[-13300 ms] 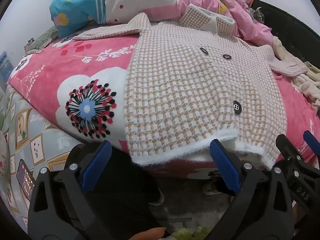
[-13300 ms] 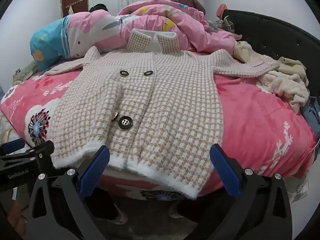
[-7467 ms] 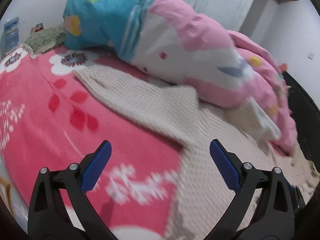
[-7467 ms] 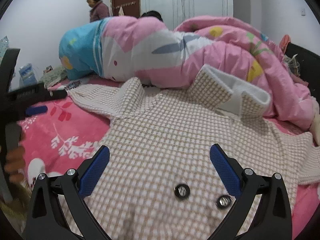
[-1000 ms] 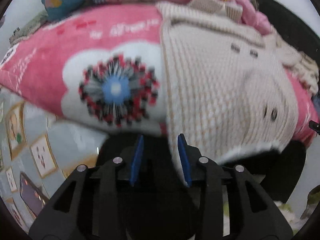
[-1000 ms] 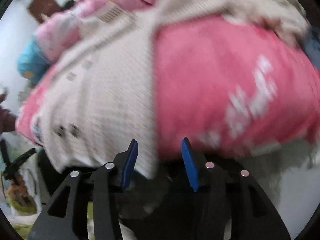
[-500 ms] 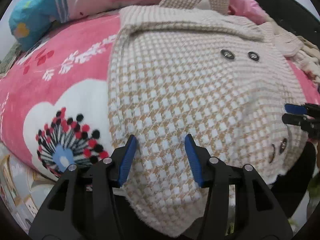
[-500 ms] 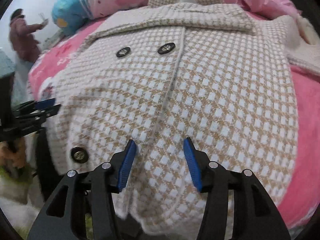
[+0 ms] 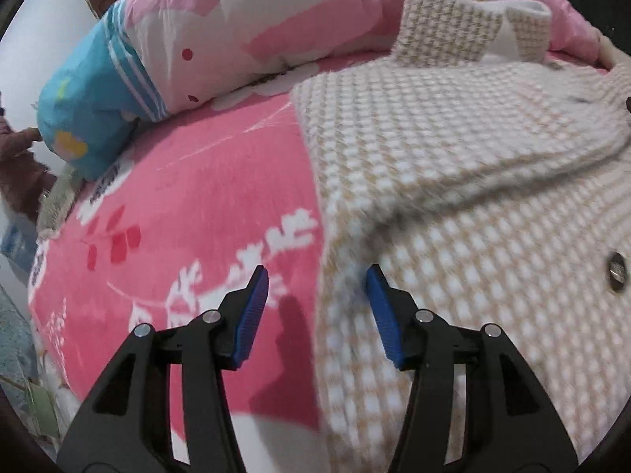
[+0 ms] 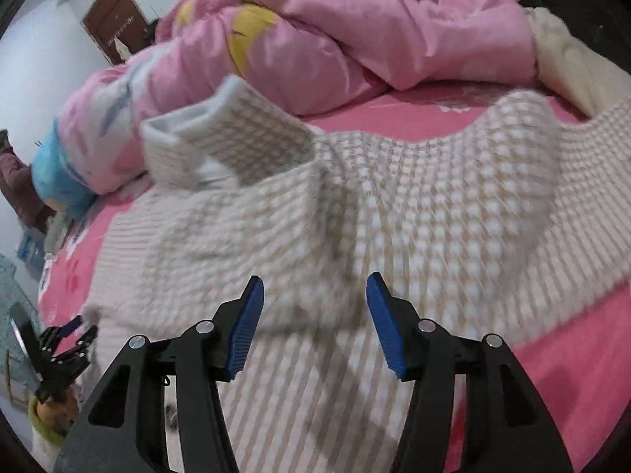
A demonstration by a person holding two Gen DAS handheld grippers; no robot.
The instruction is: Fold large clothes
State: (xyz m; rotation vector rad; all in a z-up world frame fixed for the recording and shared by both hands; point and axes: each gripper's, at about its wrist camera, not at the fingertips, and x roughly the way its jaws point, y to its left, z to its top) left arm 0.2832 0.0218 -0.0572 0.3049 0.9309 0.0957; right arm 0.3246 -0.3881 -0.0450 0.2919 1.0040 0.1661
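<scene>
A beige-and-white houndstooth knit coat (image 9: 473,181) lies on the pink floral bed cover (image 9: 205,197), collar (image 9: 465,27) toward the pillows, with a sleeve folded across its chest. My left gripper (image 9: 317,280) is open and empty, low over the coat's left edge. In the right wrist view the coat (image 10: 394,236) fills the middle, its collar (image 10: 221,134) standing up. My right gripper (image 10: 313,287) is open and empty just above the coat's upper body. The left gripper (image 10: 75,331) shows at the far left of that view.
A pink and blue rolled duvet (image 9: 177,47) lies along the head of the bed; a pink quilt (image 10: 355,31) is heaped behind the collar. Cream clothes (image 10: 572,55) pile at the right. A person in maroon (image 10: 15,181) stands at the left.
Both grippers have moved up the coat from the hem toward the shoulders and collar. They stay partly open and empty. The coat now looks shorter, with its cloth doubled over.
</scene>
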